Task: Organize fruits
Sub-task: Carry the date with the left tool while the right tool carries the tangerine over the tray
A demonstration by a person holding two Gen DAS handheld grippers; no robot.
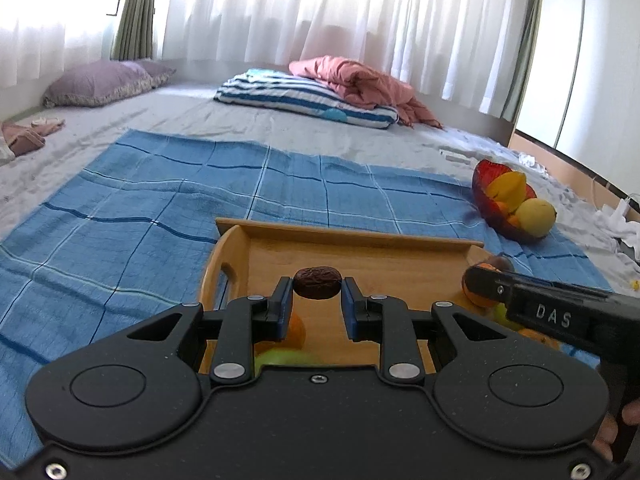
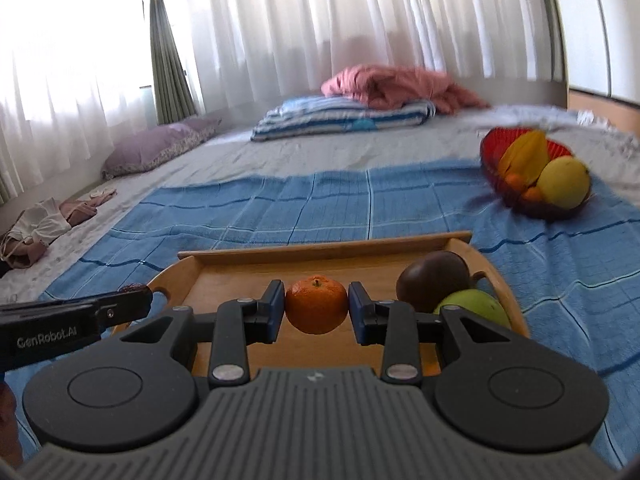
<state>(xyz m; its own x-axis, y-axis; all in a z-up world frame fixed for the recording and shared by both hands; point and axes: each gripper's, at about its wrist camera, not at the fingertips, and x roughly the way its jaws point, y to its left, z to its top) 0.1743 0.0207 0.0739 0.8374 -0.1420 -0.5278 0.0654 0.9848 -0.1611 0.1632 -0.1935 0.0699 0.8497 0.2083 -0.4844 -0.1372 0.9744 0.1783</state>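
Note:
My left gripper (image 1: 317, 285) is shut on a small wrinkled dark brown fruit (image 1: 317, 282), held above the wooden tray (image 1: 348, 236). My right gripper (image 2: 316, 306) is shut on a mandarin (image 2: 316, 305), also above the wooden tray (image 2: 324, 250). In the tray's right part lie a dark purple round fruit (image 2: 434, 284) and a green fruit (image 2: 476, 304). A red bowl (image 2: 496, 148) with a yellow starfruit (image 2: 524, 158), a yellow-green fruit (image 2: 564, 182) and small oranges sits on the blue cloth to the far right. The right gripper (image 1: 480, 284) shows at the right edge of the left wrist view.
The tray rests on a blue checked cloth (image 1: 160, 200) spread over a grey sheet. Behind lie a striped folded blanket (image 1: 304, 96), a pink quilt (image 1: 360, 80) and a purple pillow (image 1: 96, 82). White curtains hang at the back. Loose clothes (image 2: 52, 220) lie at the left.

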